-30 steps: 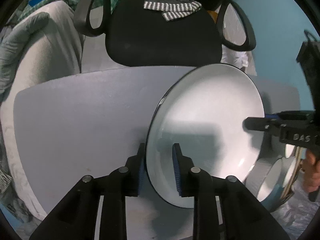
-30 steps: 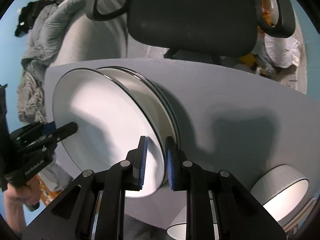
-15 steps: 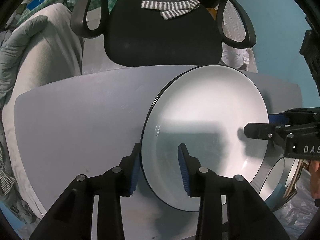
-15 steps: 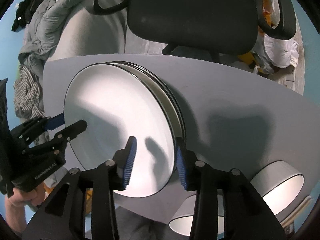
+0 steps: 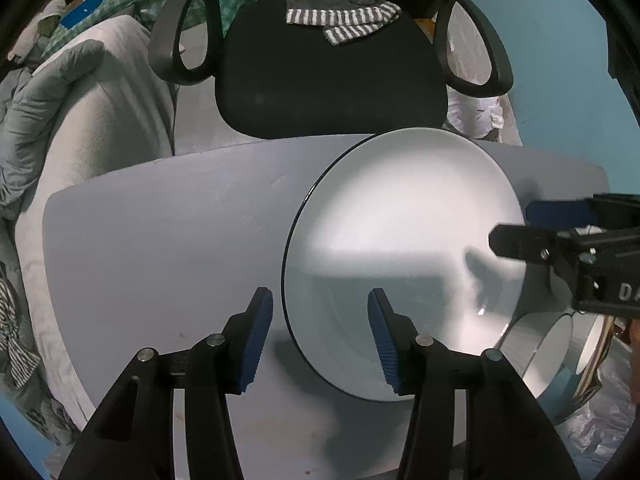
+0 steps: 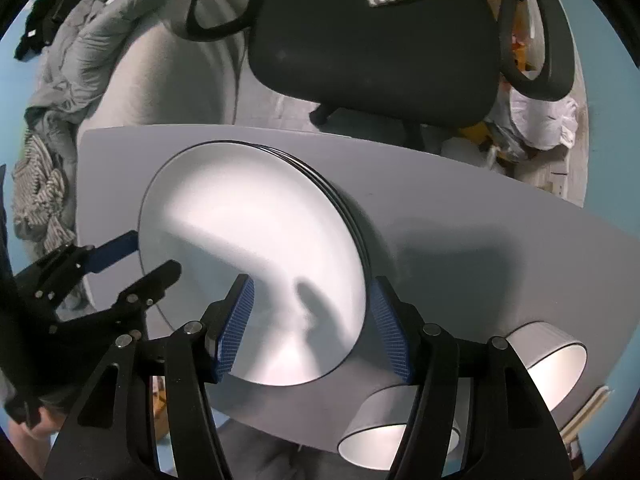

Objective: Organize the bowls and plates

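Your left gripper (image 5: 320, 344) has just been opening and now stands released, its blue pads straddling the near rim of the top plate (image 5: 400, 248) without pressing it. Your right gripper (image 6: 310, 328) has likewise just been opening; the plate's opposite rim sits between its pads, but nothing is clamped. The plate rests on the stack of plates (image 6: 348, 216), whose dark rims show just beneath it on the grey table (image 5: 160, 248).

The risk, as I judge it, is in how you pull away. With each rim lying between the pads, a sideways or tilted withdrawal could catch the edge and drag the top plate off-centre, or nudge the whole stack toward the table's edge. Lift straight up before you travel. On your right side, two white bowls (image 6: 552, 356) stand near the gripper at the table's front edge; a low sweep that way could knock one off.

Your left gripper points almost straight down over the plate's edge; the right also aims steeply down, leaning slightly. They face each other across the plate, each visible in the other's view, so mind a collision if both move inward.
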A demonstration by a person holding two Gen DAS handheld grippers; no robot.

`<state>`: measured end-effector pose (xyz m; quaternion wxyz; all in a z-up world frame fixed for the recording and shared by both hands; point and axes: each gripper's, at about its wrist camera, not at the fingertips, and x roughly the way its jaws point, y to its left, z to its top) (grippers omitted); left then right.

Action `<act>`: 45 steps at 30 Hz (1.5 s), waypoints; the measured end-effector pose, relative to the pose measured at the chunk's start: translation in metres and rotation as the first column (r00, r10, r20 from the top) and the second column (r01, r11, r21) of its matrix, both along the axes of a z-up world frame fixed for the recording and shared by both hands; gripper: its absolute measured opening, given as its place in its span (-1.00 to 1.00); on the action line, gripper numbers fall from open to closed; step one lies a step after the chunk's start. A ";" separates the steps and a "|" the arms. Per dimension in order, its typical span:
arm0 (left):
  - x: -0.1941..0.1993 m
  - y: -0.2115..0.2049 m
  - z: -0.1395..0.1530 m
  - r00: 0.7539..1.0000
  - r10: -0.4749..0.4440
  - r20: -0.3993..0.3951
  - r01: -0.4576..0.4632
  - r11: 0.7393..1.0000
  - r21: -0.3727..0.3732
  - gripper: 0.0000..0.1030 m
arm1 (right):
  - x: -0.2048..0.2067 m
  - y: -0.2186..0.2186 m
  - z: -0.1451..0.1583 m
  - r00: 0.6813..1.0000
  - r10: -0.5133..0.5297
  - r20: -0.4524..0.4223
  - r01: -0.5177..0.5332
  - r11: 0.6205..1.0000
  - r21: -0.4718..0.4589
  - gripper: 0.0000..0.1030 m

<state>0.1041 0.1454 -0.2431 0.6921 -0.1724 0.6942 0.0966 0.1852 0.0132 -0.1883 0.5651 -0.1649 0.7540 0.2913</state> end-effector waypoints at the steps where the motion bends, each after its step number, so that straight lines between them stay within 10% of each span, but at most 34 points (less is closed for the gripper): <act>1: -0.001 0.000 0.003 1.000 0.002 0.005 -0.002 1.000 0.001 0.10 | 0.000 0.000 0.002 1.000 0.007 0.019 -0.007 1.000 -0.002 0.21; 5: -0.006 0.000 0.025 0.999 0.008 0.049 -0.010 0.999 0.032 0.38 | -0.003 0.001 0.017 0.992 0.044 0.120 -0.043 0.999 -0.012 0.33; 20: -0.066 -0.010 0.120 0.942 0.107 0.317 -0.143 0.985 0.094 0.45 | -0.041 -0.011 0.106 0.898 0.039 0.438 -0.087 0.992 0.091 0.44; 45: -0.154 -0.031 0.222 0.838 0.092 0.539 -0.148 0.987 0.063 0.49 | -0.121 -0.088 0.241 0.728 -0.194 0.657 -0.007 0.957 0.291 0.45</act>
